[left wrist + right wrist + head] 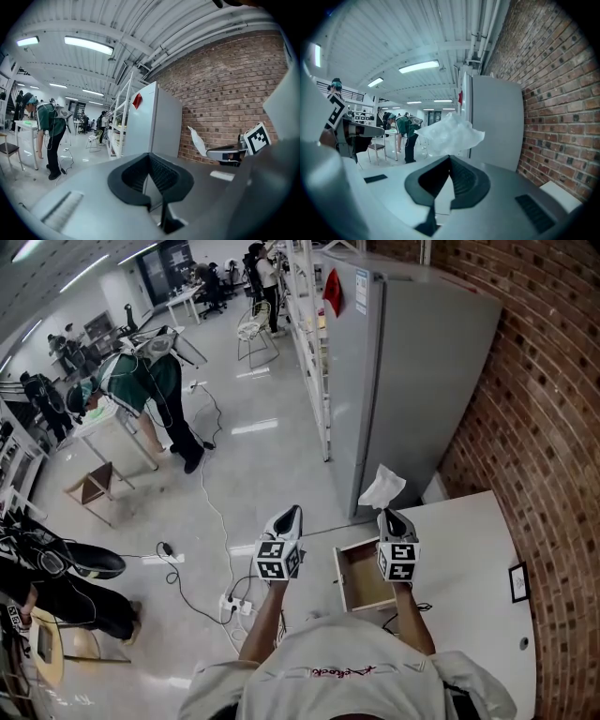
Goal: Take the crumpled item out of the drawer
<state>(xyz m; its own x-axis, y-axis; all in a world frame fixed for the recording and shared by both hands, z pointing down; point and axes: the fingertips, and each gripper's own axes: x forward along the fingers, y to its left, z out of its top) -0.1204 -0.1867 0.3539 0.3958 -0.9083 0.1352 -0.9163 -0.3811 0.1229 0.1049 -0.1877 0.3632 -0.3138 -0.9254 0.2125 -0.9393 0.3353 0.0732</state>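
Note:
A crumpled white sheet (382,488) sticks up from the tips of my right gripper (387,514), which is shut on it, above the far end of the open drawer (349,582). In the right gripper view the sheet (450,133) fans out just past the closed jaws of that gripper (450,157). The drawer's wooden inside shows nothing else in it. My left gripper (292,512) hovers over the floor to the left of the drawer, shut and holding nothing; its jaws meet at the tips (150,154). From the left gripper view the sheet (198,140) shows at the right.
The drawer belongs to a white table (478,615) against a brick wall (553,427). A tall grey cabinet (403,362) stands just beyond. A small frame (517,582) lies on the table. Cables and a power strip (239,604) lie on the floor; a person (141,390) bends over a far table.

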